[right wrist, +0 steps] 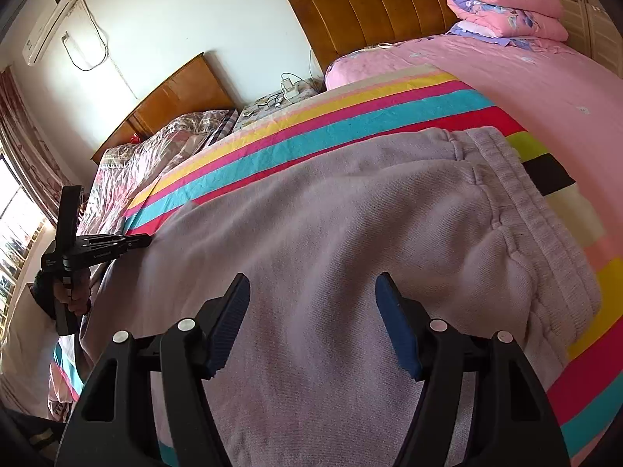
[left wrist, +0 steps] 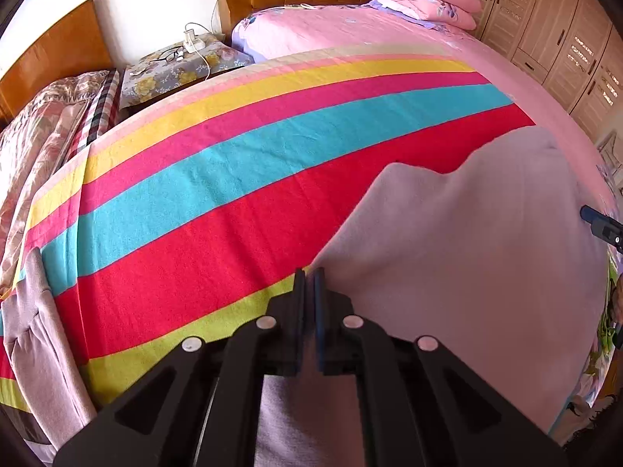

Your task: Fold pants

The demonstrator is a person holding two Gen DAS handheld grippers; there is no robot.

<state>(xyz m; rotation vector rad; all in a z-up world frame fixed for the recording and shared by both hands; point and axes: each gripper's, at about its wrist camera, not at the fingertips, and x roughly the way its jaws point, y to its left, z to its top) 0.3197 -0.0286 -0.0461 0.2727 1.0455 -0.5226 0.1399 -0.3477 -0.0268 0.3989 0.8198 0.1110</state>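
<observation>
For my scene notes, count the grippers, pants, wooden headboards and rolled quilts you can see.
Grippers: 2 (left gripper, right gripper)
Pants: 1
Wooden headboards: 2
Rolled quilts: 1
Total: 6

Bright daylight from the window (right wrist: 15,225); sharp, edges fisheye-bent.

Pants (right wrist: 331,233) — soft, matt fleece, seemingly; headboard (right wrist: 373,4) — glossy wood.
</observation>
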